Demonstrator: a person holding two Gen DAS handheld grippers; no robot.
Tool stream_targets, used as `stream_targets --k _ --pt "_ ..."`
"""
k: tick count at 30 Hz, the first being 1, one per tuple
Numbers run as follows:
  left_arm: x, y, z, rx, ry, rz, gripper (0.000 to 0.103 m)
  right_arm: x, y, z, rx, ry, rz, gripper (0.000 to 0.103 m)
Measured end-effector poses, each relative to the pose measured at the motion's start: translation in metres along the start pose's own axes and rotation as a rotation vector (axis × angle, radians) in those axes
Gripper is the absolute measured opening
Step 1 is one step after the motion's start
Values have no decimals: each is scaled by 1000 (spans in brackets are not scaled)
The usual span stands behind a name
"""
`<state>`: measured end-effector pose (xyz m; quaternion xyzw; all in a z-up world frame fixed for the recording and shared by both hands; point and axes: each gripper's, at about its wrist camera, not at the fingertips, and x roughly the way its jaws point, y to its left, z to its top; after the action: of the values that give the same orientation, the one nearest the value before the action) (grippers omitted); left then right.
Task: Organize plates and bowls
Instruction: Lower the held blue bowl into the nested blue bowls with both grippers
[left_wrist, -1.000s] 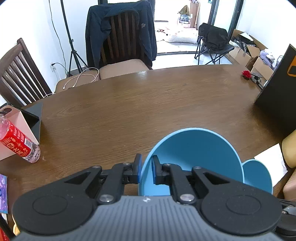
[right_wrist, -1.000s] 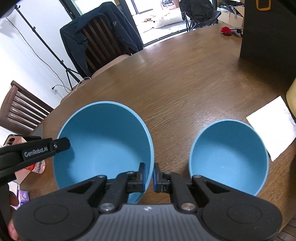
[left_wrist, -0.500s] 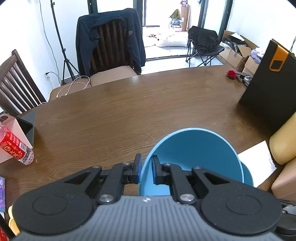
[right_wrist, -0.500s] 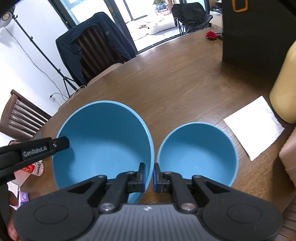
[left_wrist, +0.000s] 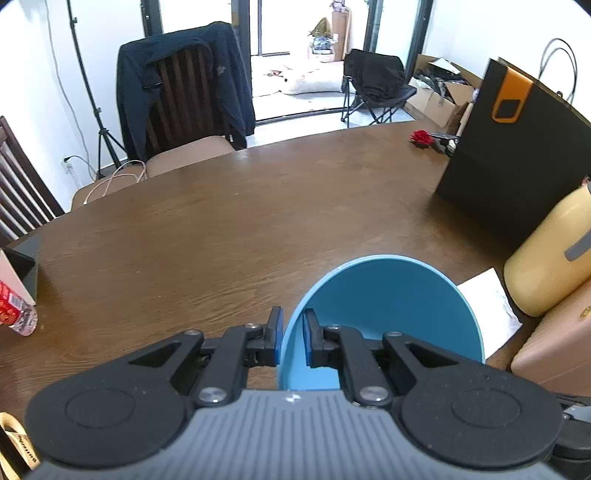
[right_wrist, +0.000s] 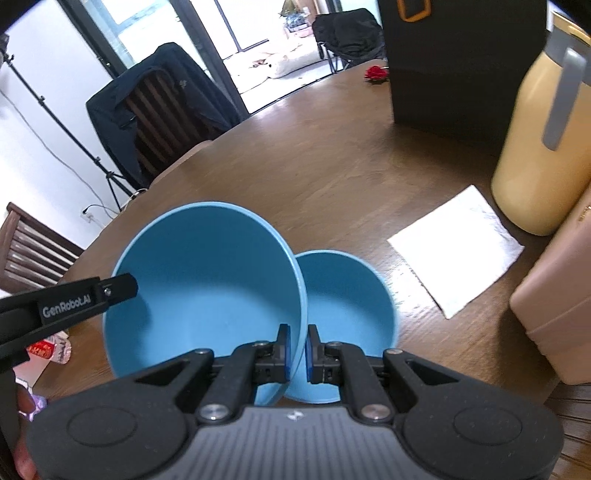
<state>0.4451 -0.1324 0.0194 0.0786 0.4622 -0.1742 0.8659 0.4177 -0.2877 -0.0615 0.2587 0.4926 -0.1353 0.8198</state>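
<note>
Left tool (left_wrist: 291, 334) and right tool (right_wrist: 297, 349) each pinch the rim of the large blue bowl (right_wrist: 207, 291), one on either side, holding it tilted above the counter (left_wrist: 221, 236). A small blue bowl (right_wrist: 347, 302) sits just to its right, partly overlapped by the large bowl's rim; whether the two touch cannot be told.

Surroundings: a white napkin (right_wrist: 456, 251) lies near the small bowl. Beyond it stand a yellow jug (right_wrist: 535, 147) with a grey handle, a tan container (right_wrist: 557, 295) and a black box (left_wrist: 517, 162). A red flower (left_wrist: 421, 137) lies at the far edge. A red-labelled bottle (left_wrist: 14, 310) lies at the left edge, beside a chair draped with a dark jacket (left_wrist: 184, 81).

Limits: in the left wrist view the small bowl is hidden behind the large one. The tan container is cut off by the frame.
</note>
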Motion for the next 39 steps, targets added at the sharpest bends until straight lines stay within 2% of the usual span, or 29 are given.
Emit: stream_targets --k 8,18,39 --pt "12 -26 -5 26 11 -29 12 5 -27 1 16 10 -31 8" --pt "29 -37 -13 32 40 -53 12 17 -48 2 32 26 -61 8" --pt "69 -42 -26 23 73 -57 11 50 -55 -2 -4 30 -113 8"
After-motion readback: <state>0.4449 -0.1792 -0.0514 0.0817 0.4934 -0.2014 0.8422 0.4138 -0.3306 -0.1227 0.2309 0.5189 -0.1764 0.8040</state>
